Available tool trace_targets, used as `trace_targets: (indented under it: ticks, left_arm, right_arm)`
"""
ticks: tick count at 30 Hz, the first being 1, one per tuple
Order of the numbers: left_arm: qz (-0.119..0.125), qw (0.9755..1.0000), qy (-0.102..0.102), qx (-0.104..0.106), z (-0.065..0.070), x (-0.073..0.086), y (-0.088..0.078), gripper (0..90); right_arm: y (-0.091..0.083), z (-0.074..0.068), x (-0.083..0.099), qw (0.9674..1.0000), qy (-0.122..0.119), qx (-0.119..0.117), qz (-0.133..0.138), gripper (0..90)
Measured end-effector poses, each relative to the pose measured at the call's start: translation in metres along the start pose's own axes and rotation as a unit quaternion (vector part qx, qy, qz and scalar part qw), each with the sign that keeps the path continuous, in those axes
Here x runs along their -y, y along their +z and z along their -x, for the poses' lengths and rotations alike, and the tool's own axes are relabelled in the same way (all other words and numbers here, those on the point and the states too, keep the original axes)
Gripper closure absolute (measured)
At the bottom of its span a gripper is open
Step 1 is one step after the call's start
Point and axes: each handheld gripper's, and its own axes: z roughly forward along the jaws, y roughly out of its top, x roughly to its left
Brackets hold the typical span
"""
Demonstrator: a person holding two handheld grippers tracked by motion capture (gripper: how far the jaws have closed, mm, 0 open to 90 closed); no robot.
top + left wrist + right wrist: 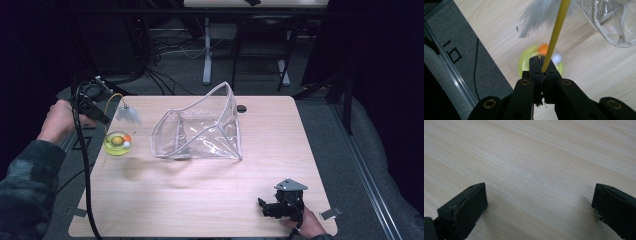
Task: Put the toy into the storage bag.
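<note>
Nearest the person's edge of the pale wooden table [200, 200], well to the near right of the clear plastic zip pouch [202, 131], the right gripper [265, 207] rests low over the board in the person's right hand [307, 225]. Its two black jaws stand wide apart, released, and in the right gripper view bare wood grain lies between them; nothing is held there.

Farther in, to the left of the clear pouch and just apart from it, a small yellow-green translucent round dish [118, 143] sits on the table. It holds an orange ball [543, 49] and a white ball [557, 58].

Above and slightly beyond that dish, the left gripper [102, 119] hangs in the air at the left edge of the table, carried by the person's left hand [60, 120], with its black cable trailing down toward the near side. Its jaws are clenched on the end of a thin yellow flexible wand [554, 35], which the left gripper view shows pinched between the two tips. The wand arcs up and over, and a tuft of white feathers [129, 114] dangles from its far end, hanging to the left of the pouch, clear of the table.

The clear pouch itself stands open near the middle of the table, its mouth gaping toward the left and its far corner lifted.
</note>
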Motion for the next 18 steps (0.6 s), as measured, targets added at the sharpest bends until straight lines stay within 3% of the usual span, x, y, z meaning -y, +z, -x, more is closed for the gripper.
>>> trace_targets:
  ticks: [18]
  left_arm:
    - [-0.008, 0.9999, 0.000, -0.010, -0.003, -0.021, -0.010, 87.9]
  right_arm:
    - [0.000, 0.000, 0.000, 1.0000, 0.000, 0.000, -0.001, 0.0]
